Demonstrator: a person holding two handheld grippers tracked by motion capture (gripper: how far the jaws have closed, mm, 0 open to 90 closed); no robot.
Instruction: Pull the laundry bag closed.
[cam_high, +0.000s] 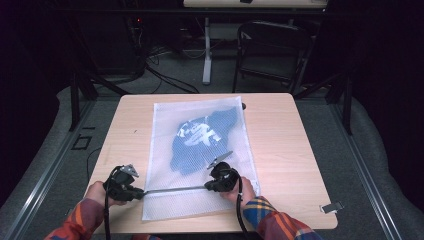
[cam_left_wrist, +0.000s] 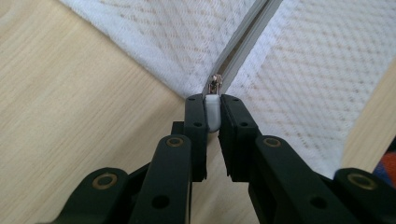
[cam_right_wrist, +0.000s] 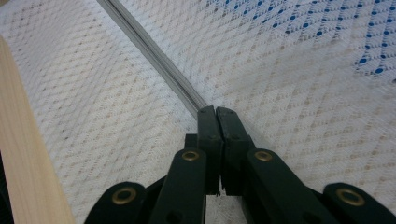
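While a blue garment (cam_high: 200, 140) lies inside the mesh bag (cam_high: 165, 200), the left tool (cam_left_wrist: 212, 114) pinches its zipper pull (cam_left_wrist: 212, 112); the right tool (cam_right_wrist: 217, 114) is clamped on the zipper (cam_right_wrist: 154, 51).

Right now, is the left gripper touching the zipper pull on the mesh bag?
Touching. In the left gripper view, the left gripper has both jaws pressed against the white zipper pull at the mesh bag edge, no gap.

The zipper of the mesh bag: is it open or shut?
Shut: the zipper runs as one closed line from the left tool to the right tool.
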